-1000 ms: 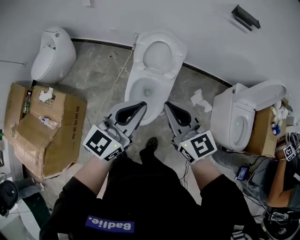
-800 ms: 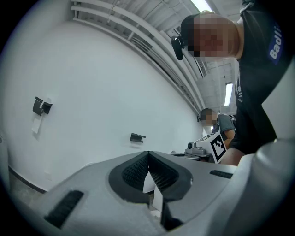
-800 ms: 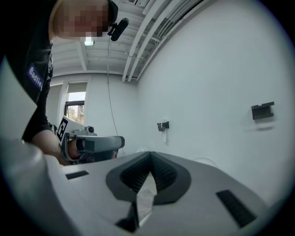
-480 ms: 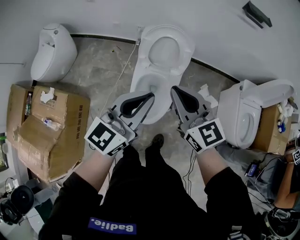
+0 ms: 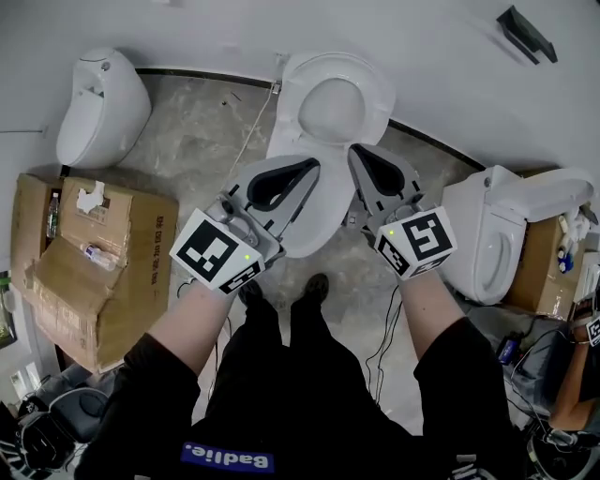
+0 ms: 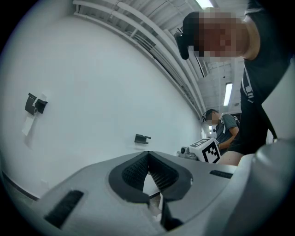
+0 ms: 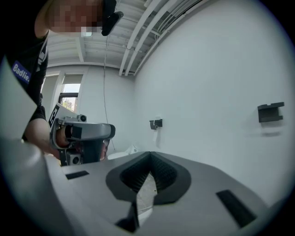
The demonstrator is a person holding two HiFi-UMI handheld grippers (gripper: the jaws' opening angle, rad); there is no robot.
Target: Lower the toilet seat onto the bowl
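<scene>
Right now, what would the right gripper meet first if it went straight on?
Probably the white wall: past the right gripper, its view shows only wall. The raised toilet seat seems lower, slightly left; depth is unclear.

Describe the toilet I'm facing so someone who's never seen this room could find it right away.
Along the white wall stand three white fixtures on a grey floor. The toilet is the middle one, with its seat raised. Unlike the rounded fixture at the head view's left by the cardboard box and the sideways toilet at its right, it faces the person head-on.
</scene>
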